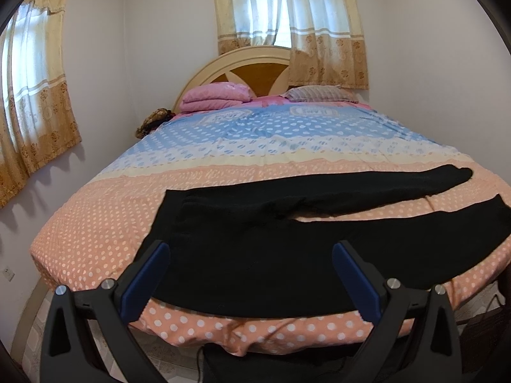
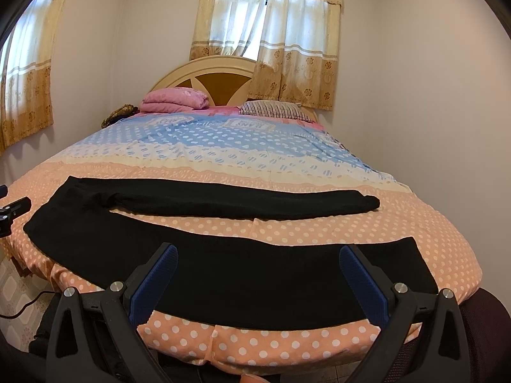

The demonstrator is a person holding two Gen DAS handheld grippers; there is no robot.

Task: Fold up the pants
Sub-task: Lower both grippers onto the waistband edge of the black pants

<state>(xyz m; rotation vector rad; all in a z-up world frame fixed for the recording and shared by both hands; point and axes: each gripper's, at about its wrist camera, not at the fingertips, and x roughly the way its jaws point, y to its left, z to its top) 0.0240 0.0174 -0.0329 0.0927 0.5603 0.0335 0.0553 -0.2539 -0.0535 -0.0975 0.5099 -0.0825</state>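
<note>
Black pants [image 1: 287, 255] spread flat across the foot of the bed [image 1: 95, 223], waist to the left, legs running right and parted in a narrow V; no fold made yet, so the whole job looks still ahead: near leg onto far leg, then folds along the length. Left gripper [image 1: 250, 249] poised over the waist end, blue pads [image 1: 150, 274] wide apart, nothing held; right gripper [image 2: 258, 252] above the near leg toward its cuff, likewise spread wide and empty. Soft, matte, knit-looking cloth, thin and limp, lying without stiffness; far leg tapering to a rounded end, near leg cut square; quilted cover beneath, peach with white dots, slightly puffy at the edge.
</note>
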